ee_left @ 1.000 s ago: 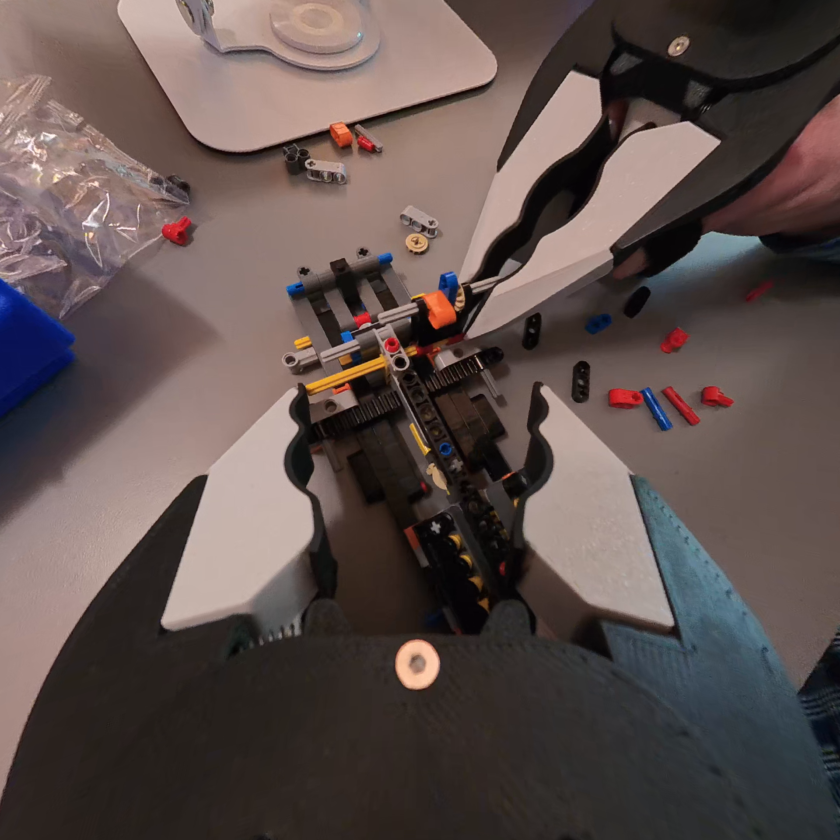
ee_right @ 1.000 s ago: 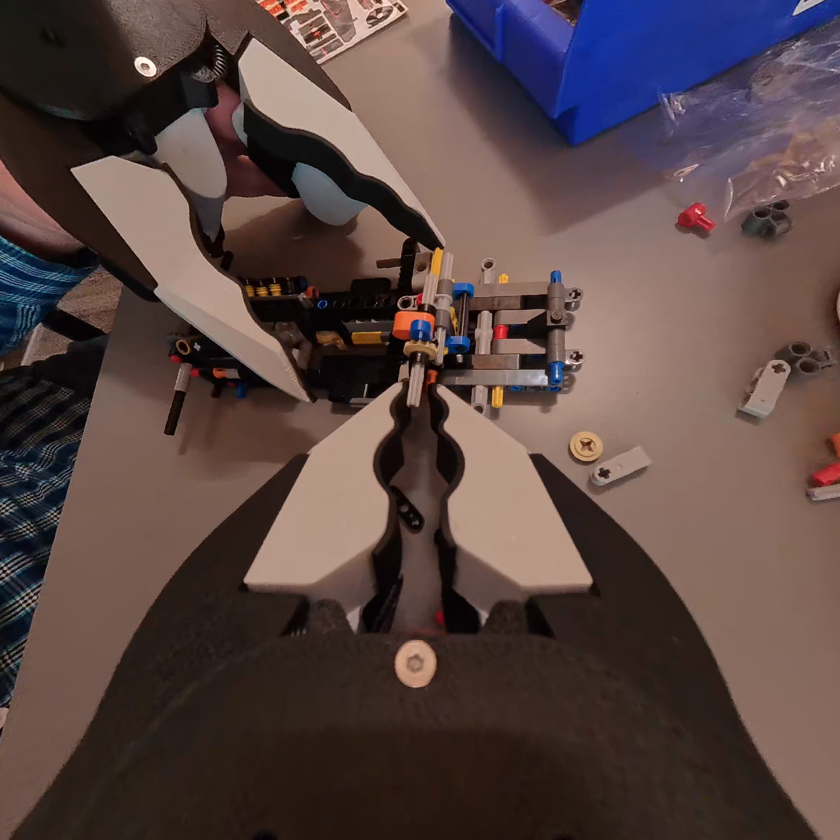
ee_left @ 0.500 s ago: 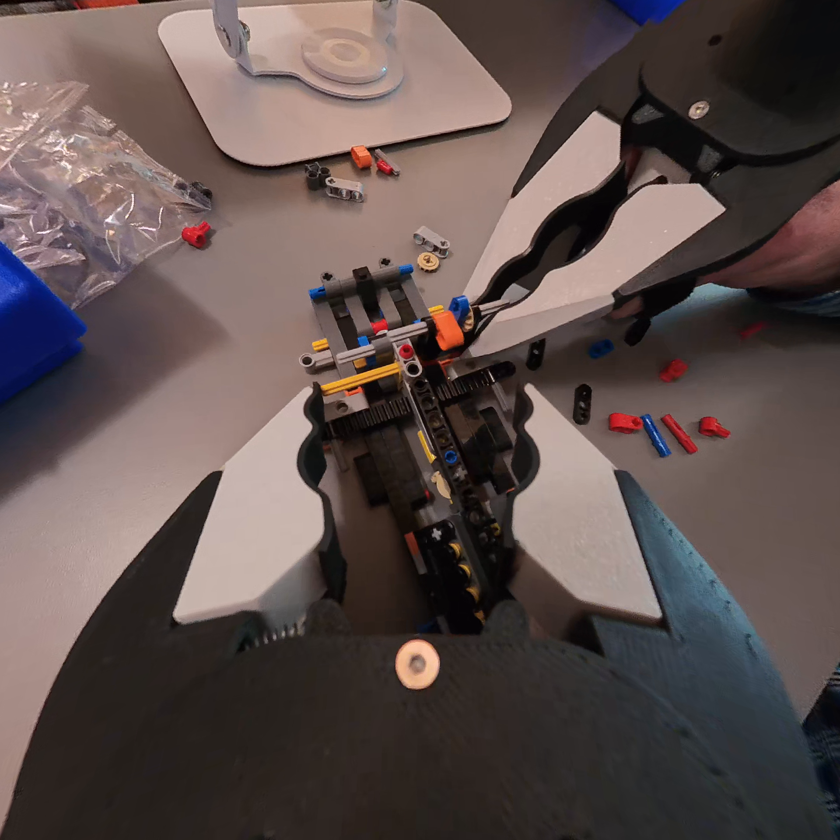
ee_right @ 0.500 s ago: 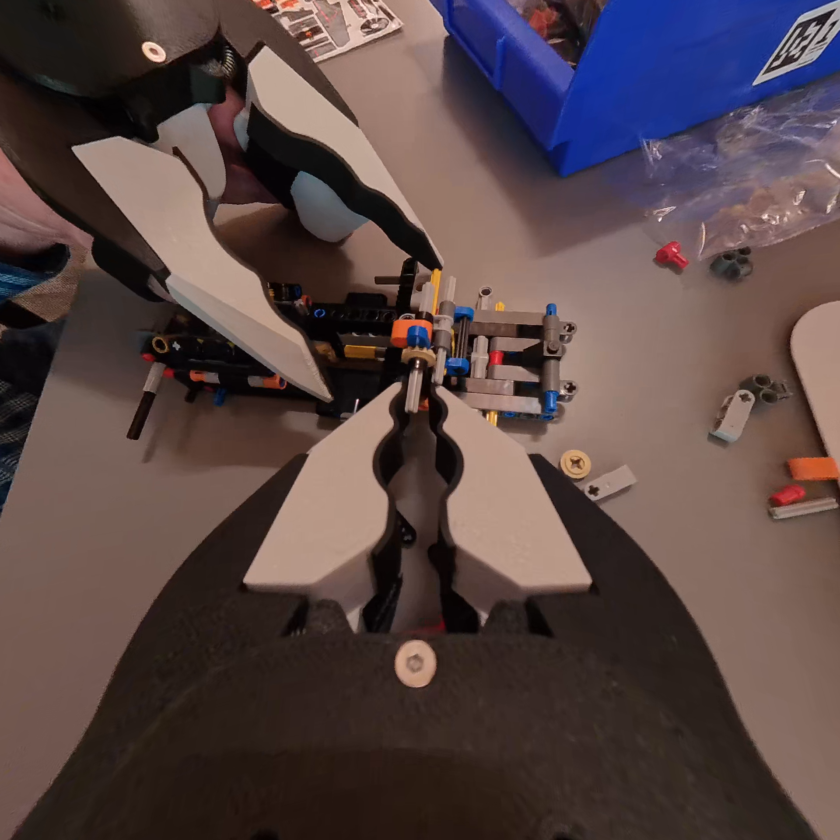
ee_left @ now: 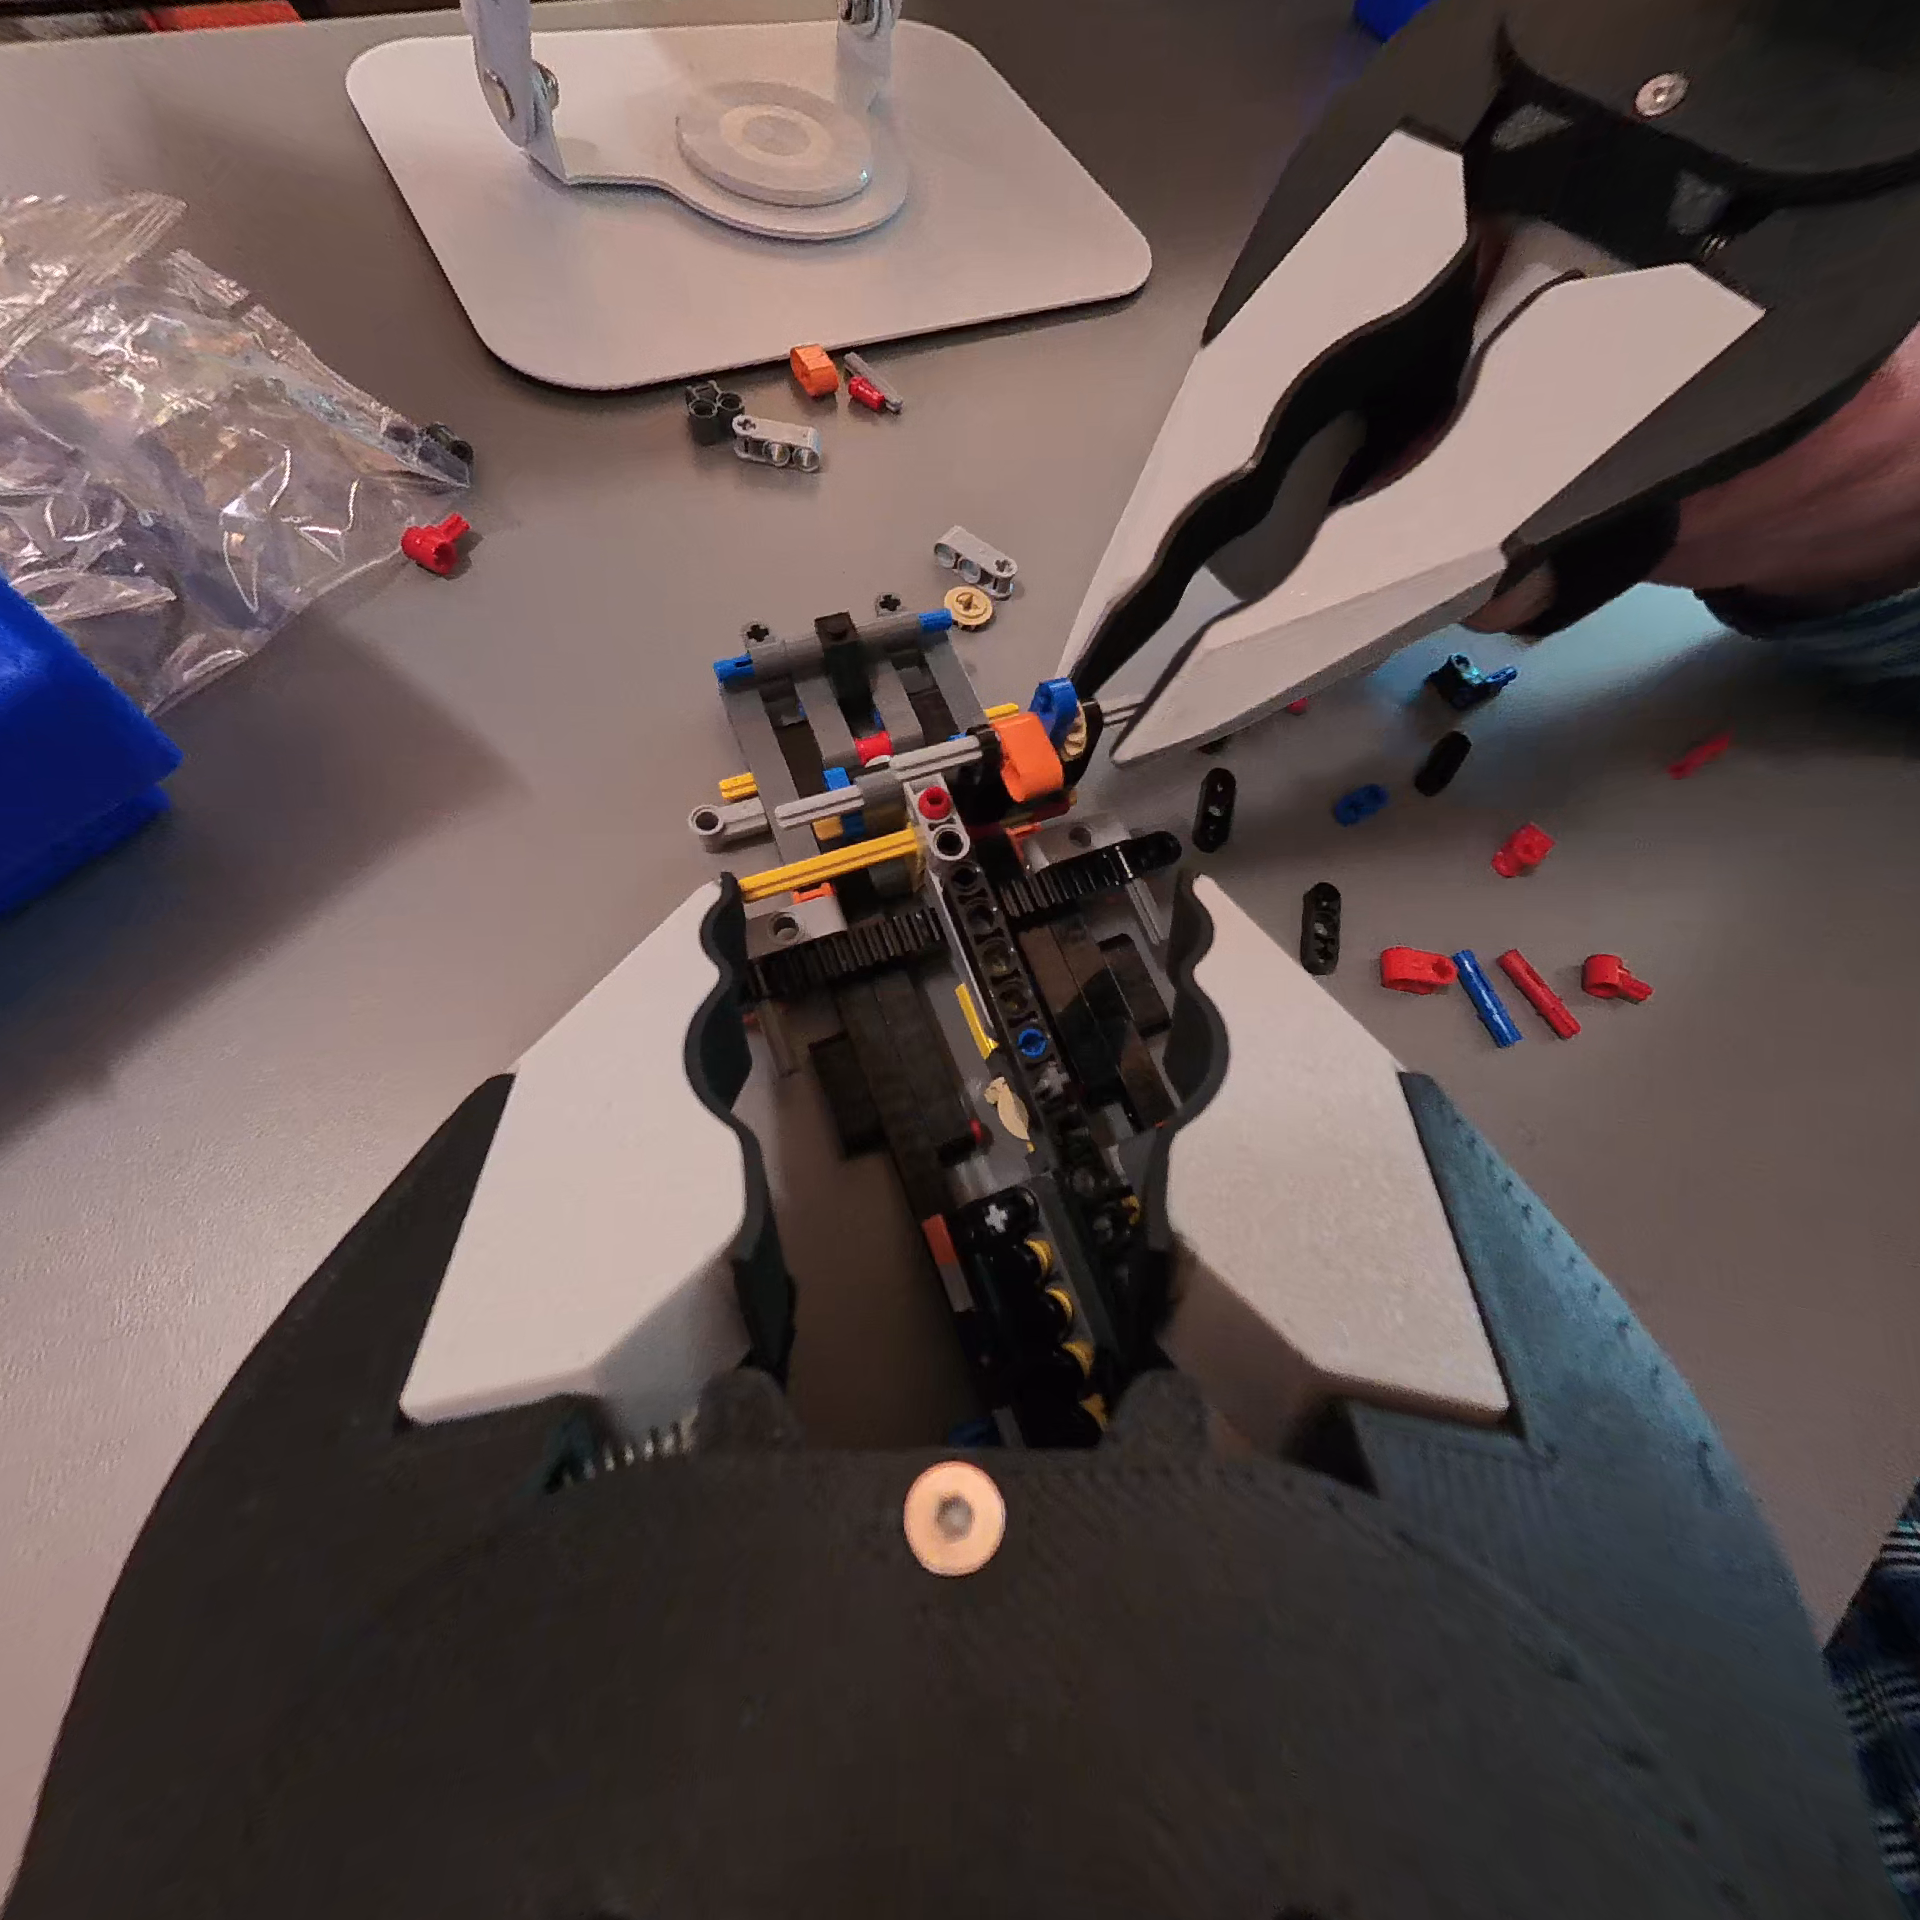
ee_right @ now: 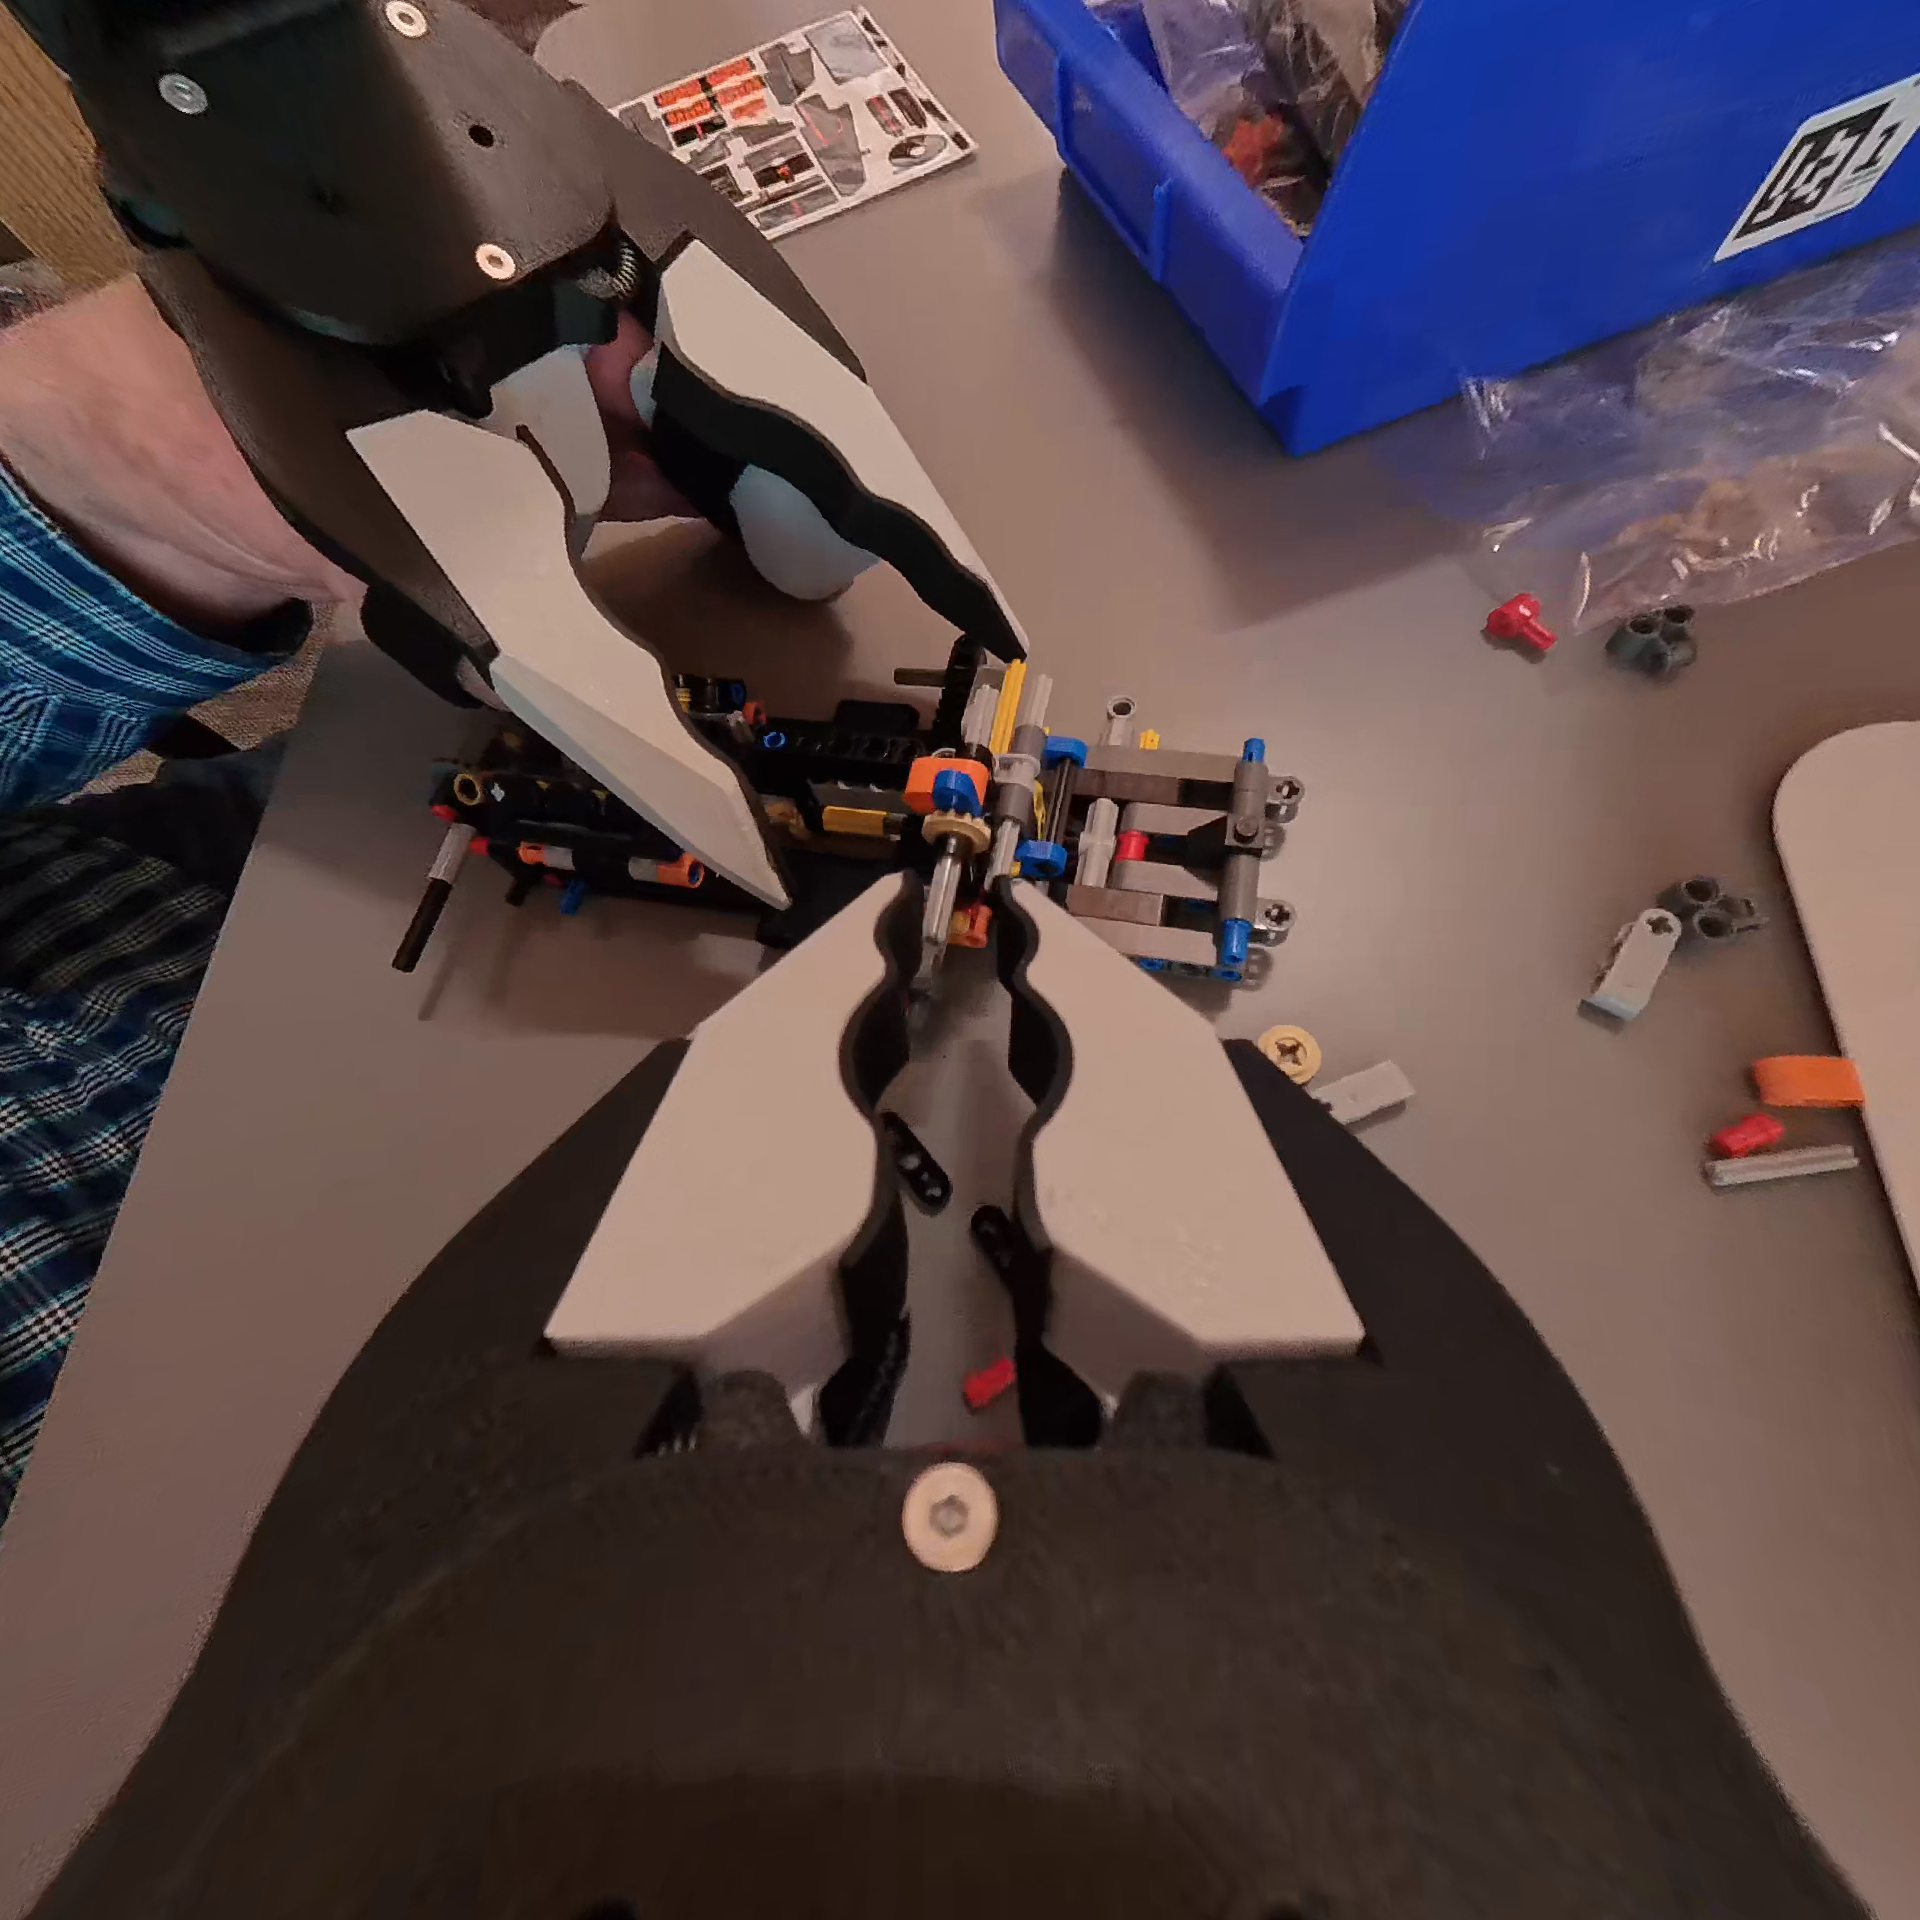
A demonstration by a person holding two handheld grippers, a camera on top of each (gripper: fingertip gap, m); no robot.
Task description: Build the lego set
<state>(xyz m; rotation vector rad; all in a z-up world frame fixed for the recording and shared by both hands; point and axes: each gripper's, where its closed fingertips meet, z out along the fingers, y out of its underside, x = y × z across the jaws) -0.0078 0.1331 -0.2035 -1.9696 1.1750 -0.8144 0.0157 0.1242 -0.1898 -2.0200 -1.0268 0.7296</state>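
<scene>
Matt grey worktop [ee_left: 312,1039] carries a glossy plastic lego model [ee_left: 935,935]. Both grippers, left gripper [ee_left: 956,904] and right gripper [ee_right: 951,894], show rough, layered black plastic shells and smooth pale fingers. Nearby: a crinkled clear plastic bag [ee_left: 156,416], shiny blue bin [ee_right: 1558,208], glossy sticker sheet [ee_right: 800,114].

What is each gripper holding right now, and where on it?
The left gripper straddles the black Lego chassis at its sides. The right gripper pinches its grey axle by the free end.

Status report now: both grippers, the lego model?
Left gripper astride lego model, apparently clamping. Right gripper nearly shut around grey axle. Nothing blocking.
</scene>
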